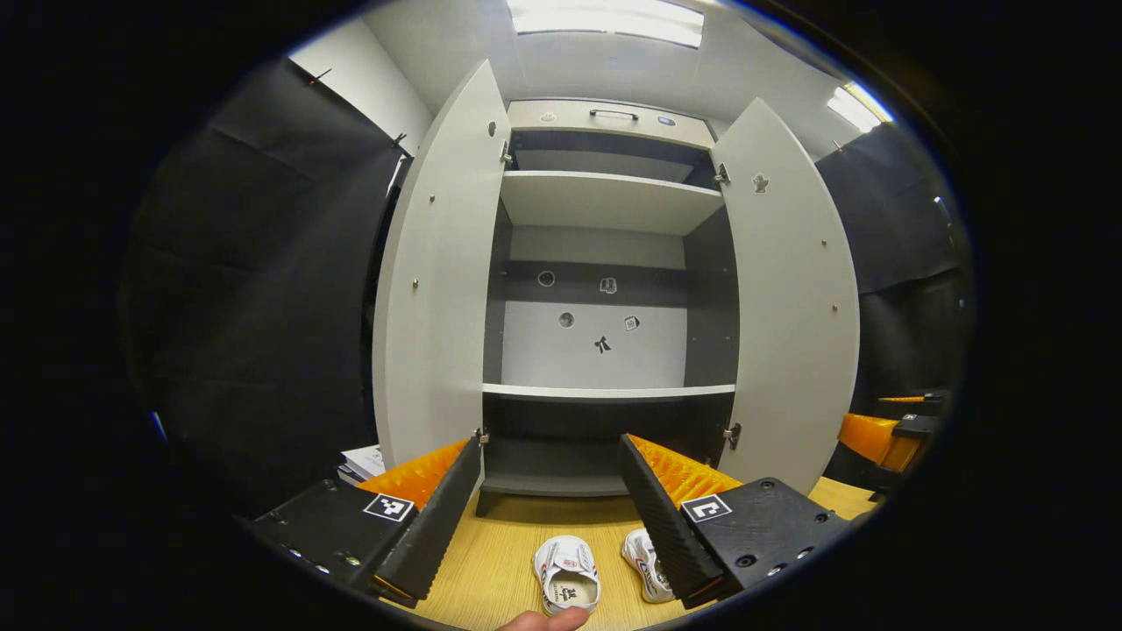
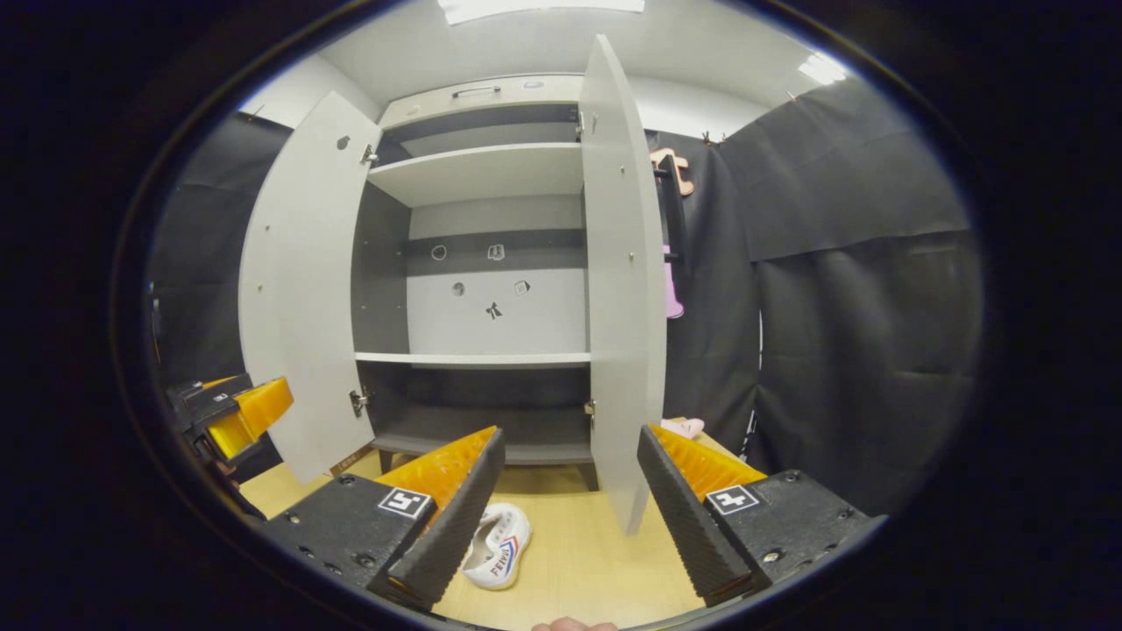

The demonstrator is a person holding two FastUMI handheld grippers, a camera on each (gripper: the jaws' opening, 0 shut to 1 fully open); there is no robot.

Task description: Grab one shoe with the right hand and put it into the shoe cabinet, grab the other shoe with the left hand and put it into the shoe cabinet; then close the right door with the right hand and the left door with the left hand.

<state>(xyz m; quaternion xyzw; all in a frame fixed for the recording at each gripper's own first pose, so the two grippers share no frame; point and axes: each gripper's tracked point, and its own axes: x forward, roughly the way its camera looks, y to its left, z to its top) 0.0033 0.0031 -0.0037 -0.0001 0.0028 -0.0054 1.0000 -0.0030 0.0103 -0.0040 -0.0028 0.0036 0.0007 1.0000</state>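
The grey shoe cabinet (image 1: 605, 202) stands in front of me with both doors swung wide, its left door (image 1: 434, 289) and right door (image 1: 793, 298) hanging open. Its shelves (image 1: 609, 391) are bare. Two white shoes lie on the wooden surface before it: one (image 1: 566, 574) between my left gripper's fingers and below them, the other (image 1: 642, 561) half hidden behind the right finger. My left gripper (image 1: 550, 443) is open and holds nothing. My right gripper (image 2: 570, 434) is open too, above a white shoe (image 2: 500, 545) beside its left finger.
The wooden surface (image 2: 578, 543) runs up to the cabinet's foot. The right door's edge (image 2: 624, 289) points straight at my right gripper. The left gripper (image 2: 230, 412) hangs at that view's left. A stack of papers (image 1: 364, 460) lies left of the cabinet, a pink item (image 2: 684, 427) behind the right door.
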